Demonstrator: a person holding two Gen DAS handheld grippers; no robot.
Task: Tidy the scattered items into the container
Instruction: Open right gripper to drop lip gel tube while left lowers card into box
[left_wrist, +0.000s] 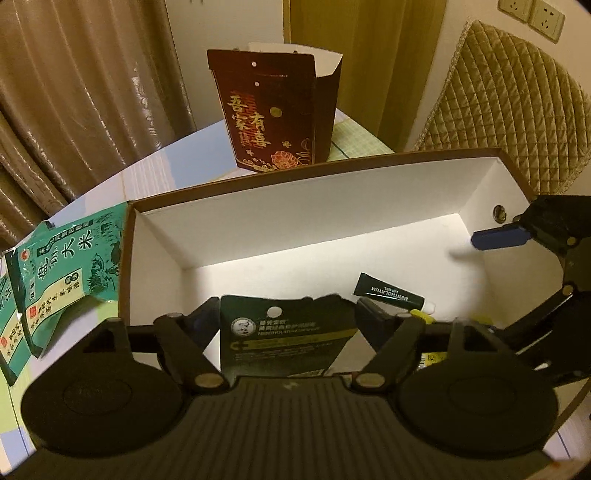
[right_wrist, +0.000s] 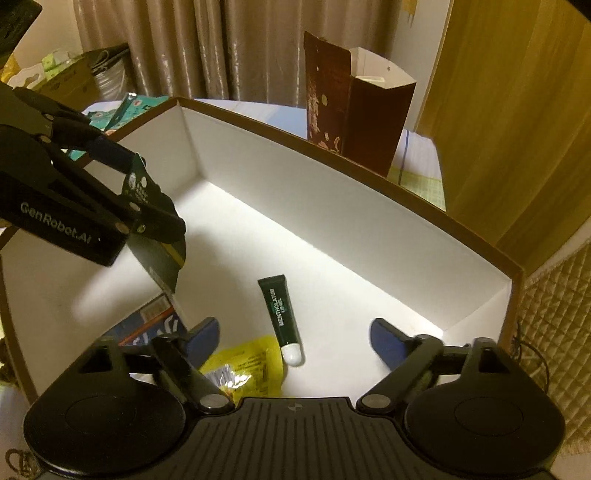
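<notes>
A white-lined brown box (left_wrist: 332, 192) (right_wrist: 332, 177) is the container. My left gripper (left_wrist: 284, 317) (right_wrist: 147, 199) is shut on a dark Mentholatum backing card (left_wrist: 288, 336) (right_wrist: 162, 258) and holds it over the box's inside. My right gripper (right_wrist: 295, 339) is open and empty inside the box, above a green Mentholatum lip gel tube (right_wrist: 282, 317) (left_wrist: 388, 293). One blue fingertip of the right gripper (left_wrist: 498, 238) shows in the left wrist view. A yellow sachet (right_wrist: 247, 365) and a blue packet (right_wrist: 147, 325) lie on the box floor.
Green rice packets (left_wrist: 70, 269) (right_wrist: 125, 110) lie on the table left of the box. A tall dark red gift bag (left_wrist: 277, 110) (right_wrist: 354, 110) stands behind it. A quilted chair (left_wrist: 498, 92) is at the right, curtains behind.
</notes>
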